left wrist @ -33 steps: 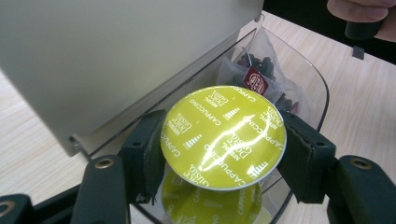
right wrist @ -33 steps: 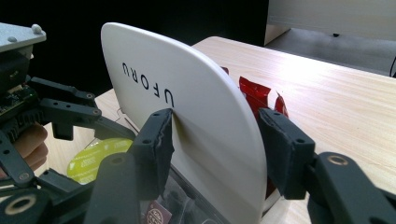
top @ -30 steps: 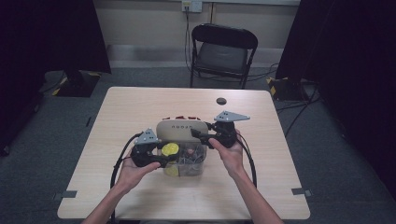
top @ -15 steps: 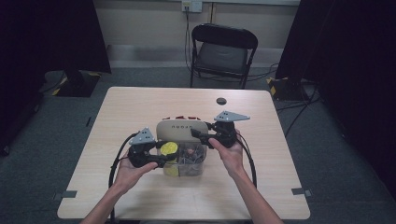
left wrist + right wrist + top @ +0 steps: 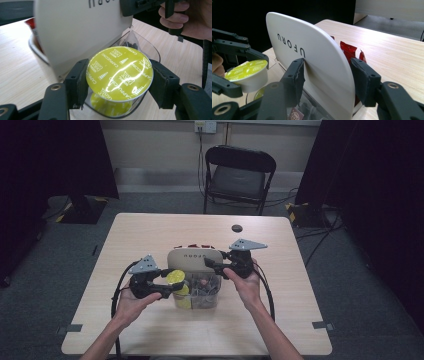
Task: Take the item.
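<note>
My left gripper (image 5: 172, 284) is shut on a yellow-topped coffee capsule (image 5: 175, 277), its pads pressing both sides of the cup (image 5: 119, 72). It hangs over the left end of a clear container (image 5: 202, 295), where another yellow capsule (image 5: 110, 108) lies inside. My right gripper (image 5: 212, 265) is shut on the cream lid (image 5: 192, 259), holding it tilted up on edge over the container. In the right gripper view the pads flank the lid (image 5: 312, 57), with the held capsule (image 5: 247, 72) at the left.
Red packets (image 5: 347, 48) stand behind the lid. A small black round object (image 5: 236, 228) lies toward the far side of the wooden table (image 5: 140, 235). A black folding chair (image 5: 239, 175) stands beyond the table, and cables trail from both grippers.
The left gripper has drifted slightly leftward with the capsule. The right gripper and the lid have stayed in place.
</note>
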